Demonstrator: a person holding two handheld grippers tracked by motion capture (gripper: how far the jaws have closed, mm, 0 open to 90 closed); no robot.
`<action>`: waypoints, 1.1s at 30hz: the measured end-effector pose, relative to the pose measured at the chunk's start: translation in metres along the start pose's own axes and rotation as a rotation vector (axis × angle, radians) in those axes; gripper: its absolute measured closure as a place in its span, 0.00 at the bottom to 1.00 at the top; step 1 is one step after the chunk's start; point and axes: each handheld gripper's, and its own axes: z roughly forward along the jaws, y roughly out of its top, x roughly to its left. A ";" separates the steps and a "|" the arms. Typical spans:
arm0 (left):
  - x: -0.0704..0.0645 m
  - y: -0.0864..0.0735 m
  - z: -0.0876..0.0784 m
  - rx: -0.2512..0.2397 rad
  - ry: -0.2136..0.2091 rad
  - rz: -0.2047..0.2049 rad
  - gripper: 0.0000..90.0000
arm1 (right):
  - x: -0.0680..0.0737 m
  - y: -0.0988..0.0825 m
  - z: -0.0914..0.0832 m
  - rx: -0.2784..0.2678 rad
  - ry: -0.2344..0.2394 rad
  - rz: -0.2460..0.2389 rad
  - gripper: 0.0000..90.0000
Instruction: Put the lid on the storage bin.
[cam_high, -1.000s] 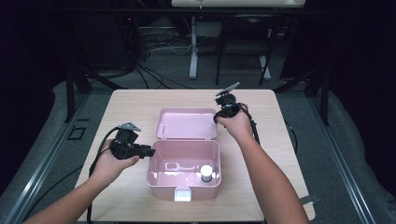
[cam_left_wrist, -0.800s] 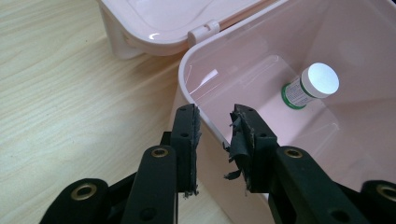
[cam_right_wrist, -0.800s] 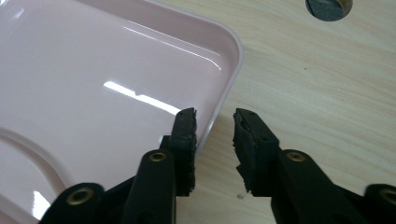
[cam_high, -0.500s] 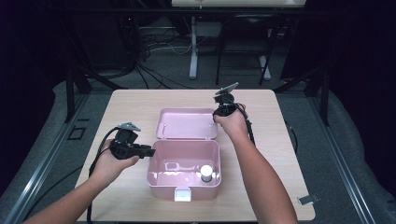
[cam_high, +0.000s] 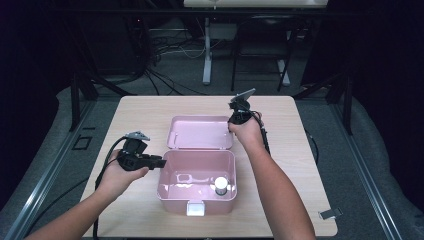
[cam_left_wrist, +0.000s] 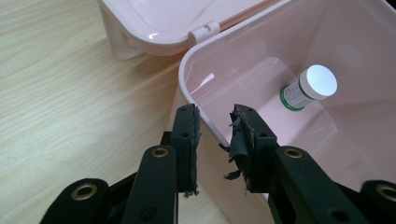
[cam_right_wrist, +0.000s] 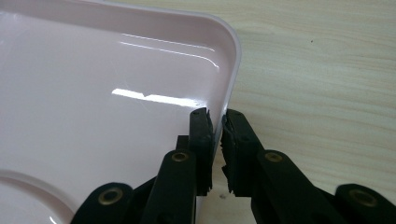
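- The work in hand is judged to be the closing of the pink box (cam_high: 197, 175), which stands near the front edge of the table (cam_high: 150, 107), about midway along it, with its white latch (cam_high: 195, 209) facing the person.
- Inside the box a small white-capped bottle (cam_high: 220, 185) is seen standing toward the right wall; a green label shows on it in the left gripper view (cam_left_wrist: 306, 88).
- The left gripper (cam_high: 157, 162) is held at the box's left wall. Its fingers (cam_left_wrist: 186, 135) stand apart astride the rim, one outside and one inside; whether the pads press on the wall cannot be told, so the box is judged to be steadied rather than firmly clamped.
- Farther back, the lid (cam_high: 200, 132) lies open and flat on the table behind the box, joined at the hinge (cam_left_wrist: 204, 31).
- The right gripper (cam_high: 234, 120) is set at the lid's right edge, near its far corner. Its fingers (cam_right_wrist: 201, 140) have just been closing and are now pinched on the lid's rim (cam_right_wrist: 229, 84).
- The next move is judged to call for the lid to be lifted by that rim and swung forward over the box while the left side is kept still, the left fingers being drawn clear of the rim before the lid comes down on the latch.
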 end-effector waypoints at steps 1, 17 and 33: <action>0.000 0.000 0.000 0.000 0.000 0.000 0.79 | 0.000 0.000 0.000 -0.001 0.001 0.005 0.92; 0.000 0.000 0.000 0.002 0.001 -0.007 0.80 | 0.005 0.002 -0.012 -0.026 -0.017 0.001 0.94; 0.000 0.000 0.000 -0.002 0.003 -0.007 0.80 | 0.007 0.002 -0.027 -0.080 -0.009 -0.019 0.95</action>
